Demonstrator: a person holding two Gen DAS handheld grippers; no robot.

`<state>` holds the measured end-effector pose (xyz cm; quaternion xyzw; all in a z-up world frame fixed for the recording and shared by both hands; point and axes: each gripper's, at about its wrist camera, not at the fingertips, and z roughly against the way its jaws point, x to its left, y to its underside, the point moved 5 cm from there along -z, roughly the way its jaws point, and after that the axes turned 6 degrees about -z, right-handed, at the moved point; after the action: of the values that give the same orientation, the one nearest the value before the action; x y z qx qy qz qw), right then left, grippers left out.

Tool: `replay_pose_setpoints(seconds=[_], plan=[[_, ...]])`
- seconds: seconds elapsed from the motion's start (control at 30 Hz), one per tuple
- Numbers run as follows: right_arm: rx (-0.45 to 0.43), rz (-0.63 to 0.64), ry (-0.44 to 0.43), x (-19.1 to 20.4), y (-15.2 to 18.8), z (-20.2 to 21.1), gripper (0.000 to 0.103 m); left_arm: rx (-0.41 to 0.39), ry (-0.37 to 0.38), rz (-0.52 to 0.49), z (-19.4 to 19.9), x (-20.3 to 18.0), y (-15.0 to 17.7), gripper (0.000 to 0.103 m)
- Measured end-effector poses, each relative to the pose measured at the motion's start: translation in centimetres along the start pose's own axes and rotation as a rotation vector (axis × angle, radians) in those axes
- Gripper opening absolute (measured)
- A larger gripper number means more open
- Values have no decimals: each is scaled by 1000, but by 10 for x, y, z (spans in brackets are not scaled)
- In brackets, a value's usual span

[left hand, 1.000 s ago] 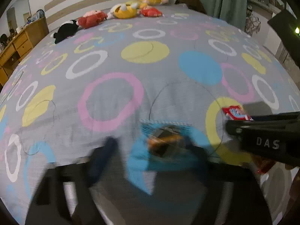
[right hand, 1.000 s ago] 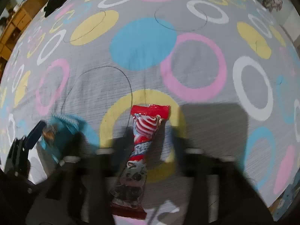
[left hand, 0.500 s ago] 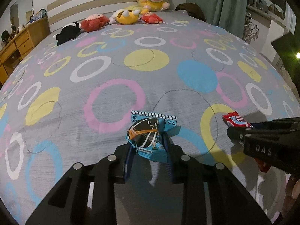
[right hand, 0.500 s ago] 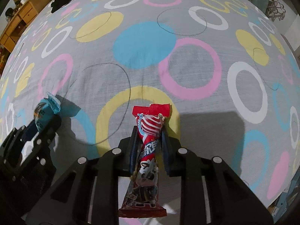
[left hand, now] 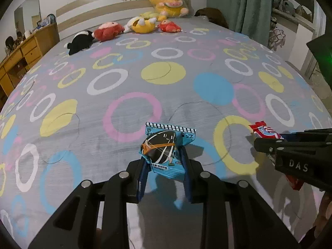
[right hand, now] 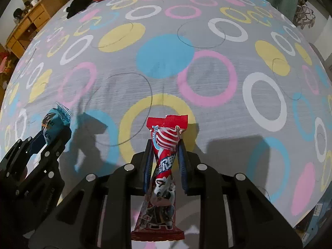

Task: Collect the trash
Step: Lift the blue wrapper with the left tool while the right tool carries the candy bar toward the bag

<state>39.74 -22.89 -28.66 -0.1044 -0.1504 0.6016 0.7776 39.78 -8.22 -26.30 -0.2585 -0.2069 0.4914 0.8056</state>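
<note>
The right tool (right hand: 165,155) pinches a red wrapper (right hand: 162,166), seemingly clear of the bedspread (right hand: 207,87).

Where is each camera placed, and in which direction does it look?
Left wrist: sits on the left claw, looking along it across the bed toward the plush toys; its fingers pinch a blue snack wrapper; the right claw enters from the right.
Right wrist: sits on the right claw, looking steeply down at the bedspread; its fingers pinch a red candy wrapper; the left claw shows at left.
Shared: both wrappers, both claws, the circle-patterned bedspread, the plush toys.
</note>
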Motion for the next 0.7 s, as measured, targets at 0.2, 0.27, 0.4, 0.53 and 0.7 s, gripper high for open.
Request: replay_pose_setpoints(seconds=[0.2, 0.27, 0.4, 0.53, 0.7], plan=[[-17, 5, -9, -3, 8, 15, 22, -19, 1, -8, 17, -9, 2, 29], [-22, 9, -12, -3, 12, 18, 22, -19, 3, -13, 21, -12, 5, 29], [-34, 19, -15, -2, 19, 26, 23, -21, 1, -22, 30, -15, 12, 29], [-39, 30, -17, -1, 27, 31, 23, -22, -2, -24, 40, -17, 20, 29], [-50, 43, -17, -1, 41, 40, 23, -29, -9, -33, 53, -19, 29, 29]])
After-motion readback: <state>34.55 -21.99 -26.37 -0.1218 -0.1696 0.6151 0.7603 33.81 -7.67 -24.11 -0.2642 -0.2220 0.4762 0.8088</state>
